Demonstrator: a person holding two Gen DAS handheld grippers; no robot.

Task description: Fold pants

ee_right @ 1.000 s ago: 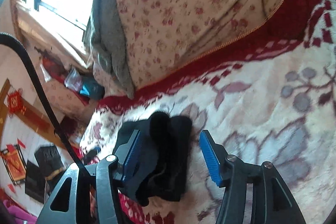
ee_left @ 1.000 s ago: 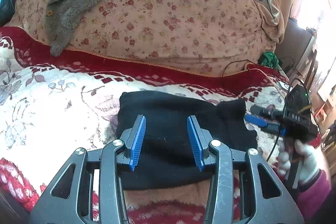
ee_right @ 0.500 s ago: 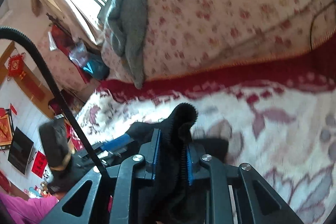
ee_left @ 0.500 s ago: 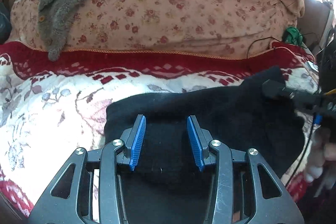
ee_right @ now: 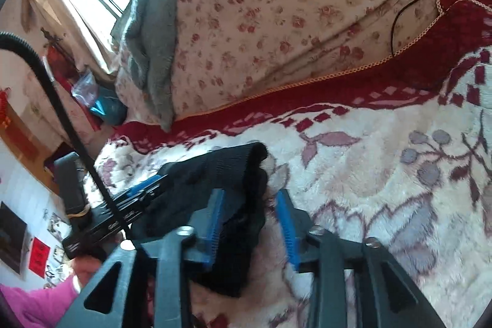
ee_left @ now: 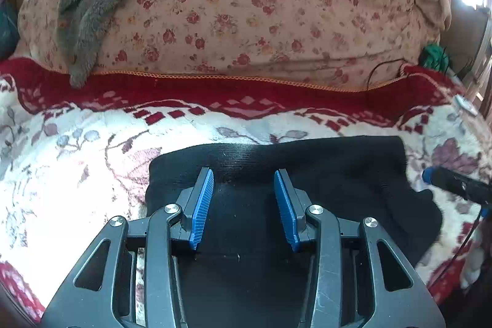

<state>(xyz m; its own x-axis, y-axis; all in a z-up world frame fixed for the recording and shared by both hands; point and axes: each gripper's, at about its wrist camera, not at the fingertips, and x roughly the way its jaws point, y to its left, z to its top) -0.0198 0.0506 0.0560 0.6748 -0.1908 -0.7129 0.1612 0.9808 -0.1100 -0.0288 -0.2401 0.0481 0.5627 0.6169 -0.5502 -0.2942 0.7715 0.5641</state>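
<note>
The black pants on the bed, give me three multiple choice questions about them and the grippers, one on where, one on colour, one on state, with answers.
1. Where do the black pants lie?
A. on the white and red floral blanket
B. on the grey fleece by the window
C. on the floor

2. What colour are the pads on the left gripper?
A. red
B. blue
C. green

3. How does the right gripper stand?
A. clamped tight on the pants
B. open, with a fold of the pants between its fingers
C. open over bare blanket, far from the pants

Answers: 1 A, the blanket shows all round the pants. 2 B, both ribbed pads are blue. 3 B, the jaws have just been opening, and a gap shows beside the fabric.
</note>
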